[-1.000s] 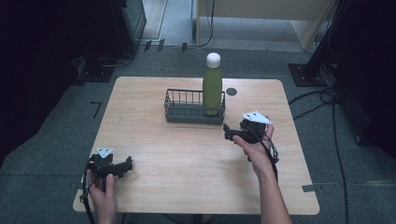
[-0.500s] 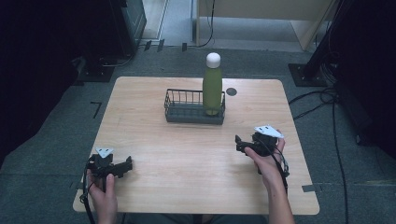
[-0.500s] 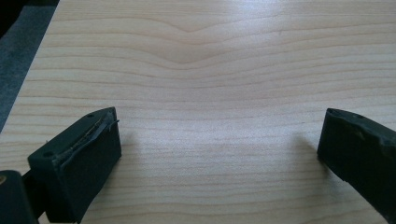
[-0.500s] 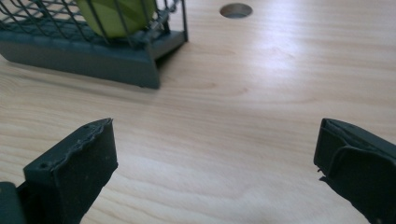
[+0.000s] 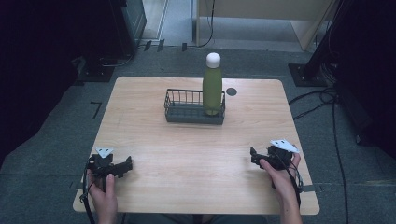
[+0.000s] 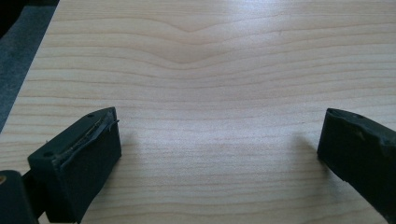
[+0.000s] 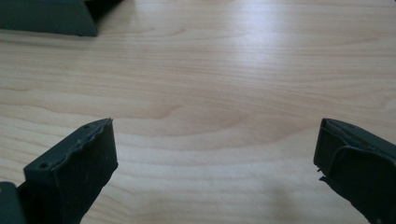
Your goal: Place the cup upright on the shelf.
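Observation:
A green bottle (image 5: 212, 88) with a white cap stands upright in the right end of a dark wire basket (image 5: 187, 108) at the back middle of the wooden table (image 5: 196, 154). My left gripper (image 5: 126, 164) rests near the front left corner, held by a hand, open with bare wood between its jaws (image 6: 219, 144). My right gripper (image 5: 253, 156) sits near the front right, also open and holding nothing (image 7: 217, 149). The basket's base (image 7: 46, 16) shows at the top left of the right gripper view.
A small dark round mark (image 5: 231, 91) lies on the table just right of the basket. Cables (image 5: 322, 100) run over the grey floor to the right. Dark equipment stands around the table's far sides.
My right gripper has drawn back from beside the bottle toward the front right of the table and come down low. The left gripper and the bottle have stayed put.

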Demonstrator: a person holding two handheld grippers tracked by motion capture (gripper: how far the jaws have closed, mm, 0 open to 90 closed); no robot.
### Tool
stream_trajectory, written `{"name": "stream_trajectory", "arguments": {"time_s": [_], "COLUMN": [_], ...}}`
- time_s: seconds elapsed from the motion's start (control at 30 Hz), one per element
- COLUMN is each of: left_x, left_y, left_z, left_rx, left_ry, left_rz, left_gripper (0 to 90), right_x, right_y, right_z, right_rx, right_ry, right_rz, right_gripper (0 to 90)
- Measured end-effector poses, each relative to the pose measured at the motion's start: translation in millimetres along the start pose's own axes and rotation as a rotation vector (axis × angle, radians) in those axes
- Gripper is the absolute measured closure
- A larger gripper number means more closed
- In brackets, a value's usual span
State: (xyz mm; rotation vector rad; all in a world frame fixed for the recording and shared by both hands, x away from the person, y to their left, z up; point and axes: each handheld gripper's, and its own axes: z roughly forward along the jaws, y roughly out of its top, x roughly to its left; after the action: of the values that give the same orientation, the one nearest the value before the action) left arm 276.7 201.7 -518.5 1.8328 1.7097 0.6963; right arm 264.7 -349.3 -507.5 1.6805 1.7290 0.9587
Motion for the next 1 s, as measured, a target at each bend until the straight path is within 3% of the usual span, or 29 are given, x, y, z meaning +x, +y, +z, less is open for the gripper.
{"name": "stream_trajectory", "arguments": {"time_s": [0.47, 0.77, 1.0], "left_x": [0.0, 0.0, 0.0], "left_y": [0.0, 0.0, -0.1], "left_z": [0.0, 0.0, 0.0], "left_rx": [0.000, 0.000, 0.000], "left_ry": [0.000, 0.000, 0.000], "left_rz": [0.000, 0.000, 0.000], "left_gripper": [0.0, 0.0, 0.0], "right_x": [-32.8, -45.6, -51.3], "right_y": [-27.9, -41.5, -49.5], "right_z": [-20.2, -32.6, -39.9], "right_rx": [0.025, 0.051, 0.118], "right_ry": [-0.061, -0.095, -0.114], "right_rz": [0.053, 0.045, 0.018], "right_gripper": [0.0, 0.0, 0.0]}}
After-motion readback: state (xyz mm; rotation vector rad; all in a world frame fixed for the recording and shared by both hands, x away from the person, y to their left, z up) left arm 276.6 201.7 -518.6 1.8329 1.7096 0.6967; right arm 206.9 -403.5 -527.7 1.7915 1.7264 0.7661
